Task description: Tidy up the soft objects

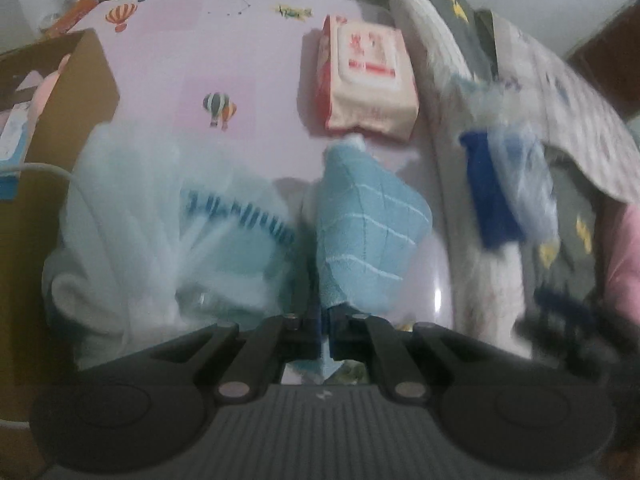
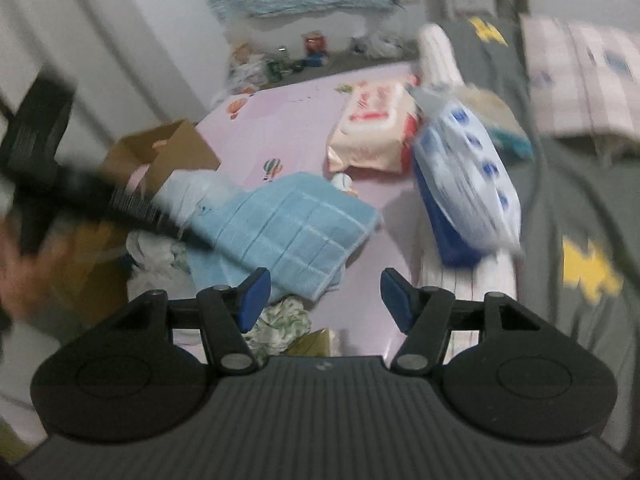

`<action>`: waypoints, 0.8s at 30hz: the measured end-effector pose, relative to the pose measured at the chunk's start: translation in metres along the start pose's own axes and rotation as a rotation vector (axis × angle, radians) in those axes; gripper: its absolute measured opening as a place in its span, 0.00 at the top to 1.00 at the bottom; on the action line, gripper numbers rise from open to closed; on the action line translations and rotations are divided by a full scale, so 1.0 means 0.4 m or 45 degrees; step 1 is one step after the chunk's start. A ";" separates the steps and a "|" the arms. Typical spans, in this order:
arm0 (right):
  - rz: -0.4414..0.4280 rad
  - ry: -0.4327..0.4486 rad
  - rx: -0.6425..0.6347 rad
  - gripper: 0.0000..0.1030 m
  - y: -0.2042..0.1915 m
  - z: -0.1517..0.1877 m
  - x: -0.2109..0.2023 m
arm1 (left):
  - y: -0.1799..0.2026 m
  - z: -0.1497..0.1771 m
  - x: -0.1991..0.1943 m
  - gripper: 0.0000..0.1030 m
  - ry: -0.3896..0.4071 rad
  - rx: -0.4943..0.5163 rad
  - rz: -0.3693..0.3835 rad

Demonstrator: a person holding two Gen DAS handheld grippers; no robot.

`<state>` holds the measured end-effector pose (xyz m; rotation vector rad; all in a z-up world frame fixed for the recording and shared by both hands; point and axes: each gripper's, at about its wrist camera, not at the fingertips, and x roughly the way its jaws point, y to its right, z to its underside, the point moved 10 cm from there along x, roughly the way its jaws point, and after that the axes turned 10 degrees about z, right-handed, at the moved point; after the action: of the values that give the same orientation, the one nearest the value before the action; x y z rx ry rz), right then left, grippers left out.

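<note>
Nearest the left wrist lens, the left gripper (image 1: 326, 338) has its jaws drawn almost together, pinching a corner of the light blue terry towel with white grid lines (image 1: 368, 228), which rises from the fingers toward 12 o'clock. In the right wrist view the right gripper (image 2: 324, 294) stands wide open with nothing between its blue pads (image 2: 254, 294).

Underneath lies the pale pink play mat printed with hot-air balloons (image 1: 224, 64), filling the middle of the left view. Along its 3 o'clock side runs grey bedding with yellow shapes (image 2: 576, 208), with a striped white quilt edge (image 1: 424, 28) against the mat. At 9 o'clock sits an open brown cardboard box (image 1: 68, 120); just beside it, at 8 o'clock, is a crinkled clear plastic pack with blue lettering (image 1: 168, 232), touching the towel's left edge.

At 1 o'clock on the mat lies a pink-and-white wet-wipe pack (image 1: 366, 80), close to the towel's far tip. A blue-and-white plastic bag (image 2: 464, 188), blurred, is at 2 o'clock in the right view, over the bedding's edge.

Beyond the mat at 12 o'clock, floor clutter (image 2: 280, 60) lies against a white wall.
</note>
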<state>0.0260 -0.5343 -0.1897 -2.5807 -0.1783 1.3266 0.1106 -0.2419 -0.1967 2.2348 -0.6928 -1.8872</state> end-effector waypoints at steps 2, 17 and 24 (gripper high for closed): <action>-0.028 -0.027 0.119 0.41 0.017 0.001 0.015 | 0.002 0.023 0.000 0.96 0.019 0.104 -0.064; -0.209 -0.275 0.499 0.19 -0.116 -0.046 0.222 | 0.167 0.125 0.030 0.96 0.093 0.519 -0.014; -0.145 -0.461 0.491 0.33 -0.102 0.036 0.298 | 0.231 0.141 0.058 0.96 0.096 0.633 0.044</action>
<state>0.0838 -0.4673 -0.2807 -1.9764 -0.1141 1.5947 0.0355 -0.3231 -0.1932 2.5296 -1.2974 -1.7480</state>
